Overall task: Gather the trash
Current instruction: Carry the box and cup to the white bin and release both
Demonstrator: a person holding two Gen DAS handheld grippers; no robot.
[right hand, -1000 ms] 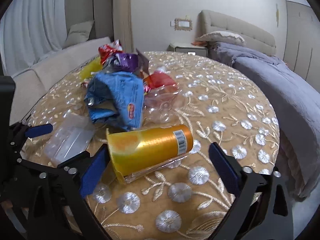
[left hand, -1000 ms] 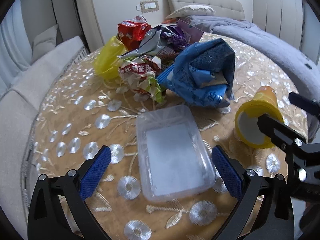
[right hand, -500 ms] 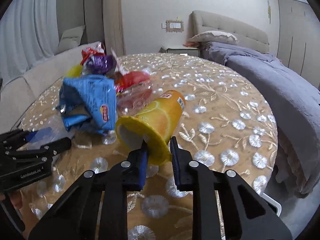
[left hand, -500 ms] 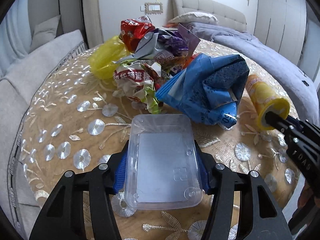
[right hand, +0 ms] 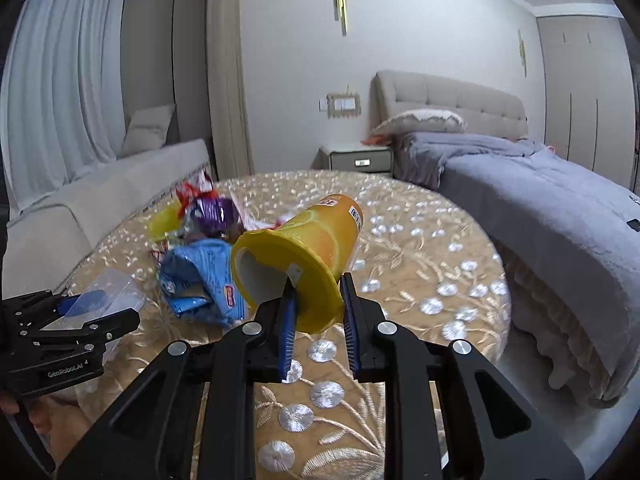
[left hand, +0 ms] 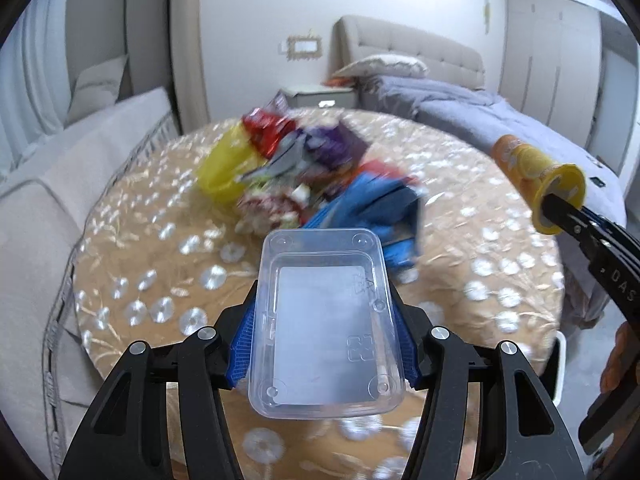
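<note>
My left gripper [left hand: 325,328] is shut on a clear plastic tray [left hand: 325,320] and holds it above the round table [left hand: 132,272]. My right gripper [right hand: 317,312] is shut on the rim of a yellow-orange snack can [right hand: 316,240], lifted off the table; the can also shows in the left wrist view [left hand: 536,168]. A pile of wrappers stays on the table: a blue bag [right hand: 200,276], a yellow bag [left hand: 224,168], a red wrapper [left hand: 266,130] and a purple wrapper [right hand: 212,212]. The left gripper [right hand: 68,320] with the tray also shows in the right wrist view.
The table has a gold embroidered cloth. A grey sofa [left hand: 52,184] runs along its left side. A bed with a grey quilt [right hand: 552,200] stands to the right, a nightstand [right hand: 356,160] behind. A white object [left hand: 560,368] sits on the floor at right.
Both grippers shut on their items and lifted them: the left took the clear tray, the right took the can by its rim. Both have drawn back and up from the pile.
</note>
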